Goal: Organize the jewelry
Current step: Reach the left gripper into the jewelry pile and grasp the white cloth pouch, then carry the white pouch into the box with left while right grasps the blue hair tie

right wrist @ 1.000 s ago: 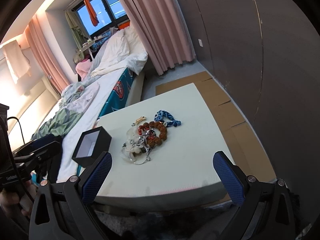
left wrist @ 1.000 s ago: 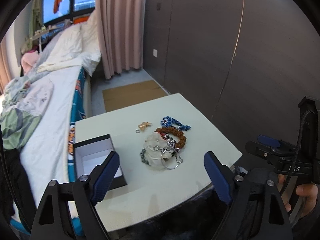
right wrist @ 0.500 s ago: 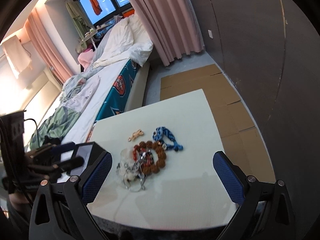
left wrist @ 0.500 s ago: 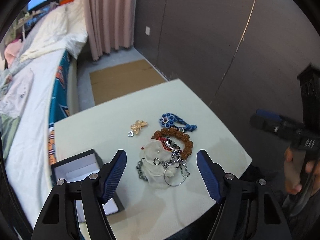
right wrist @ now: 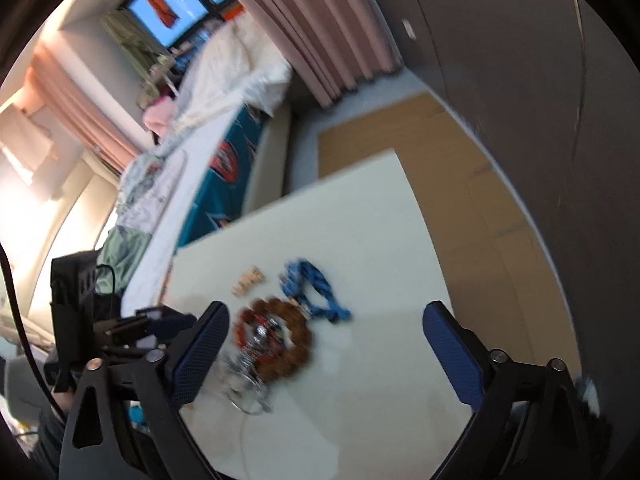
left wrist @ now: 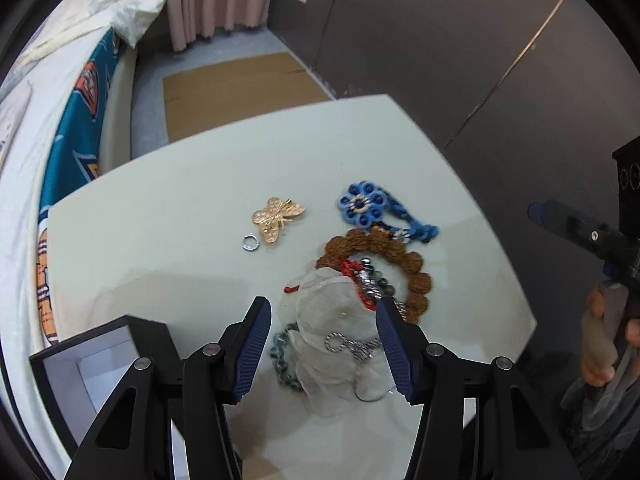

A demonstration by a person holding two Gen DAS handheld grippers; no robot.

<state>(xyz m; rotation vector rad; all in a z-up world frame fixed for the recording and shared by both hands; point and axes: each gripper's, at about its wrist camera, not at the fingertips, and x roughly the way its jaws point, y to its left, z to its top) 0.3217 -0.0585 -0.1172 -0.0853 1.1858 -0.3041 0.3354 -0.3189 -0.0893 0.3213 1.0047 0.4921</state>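
A heap of jewelry lies on the pale table [left wrist: 192,216]: a sheer white pouch [left wrist: 332,312] over a silver chain [left wrist: 352,346] and dark green beads [left wrist: 280,360], and a brown wooden bead bracelet [left wrist: 400,256]. Beside it lie a blue flower bracelet [left wrist: 362,204], a gold butterfly brooch [left wrist: 278,216] and a small silver ring [left wrist: 251,242]. My left gripper [left wrist: 320,320] hangs above the pouch, its jaws closing, pads clear of it. My right gripper [right wrist: 324,328] stands wide, its jaws closing slightly, nothing between them, over the blurred bracelet [right wrist: 288,340].
An open black box with a white lining [left wrist: 96,368] stands at the table's near left corner. A bed [left wrist: 52,128] runs along the left side. Cardboard [left wrist: 236,88] covers the floor beyond the table, and a dark wall panel [left wrist: 460,60] is at right.
Both grippers have come forward and dipped toward the table. The left jaws have narrowed and now sit over the pouch. The right view has swung and blurred.
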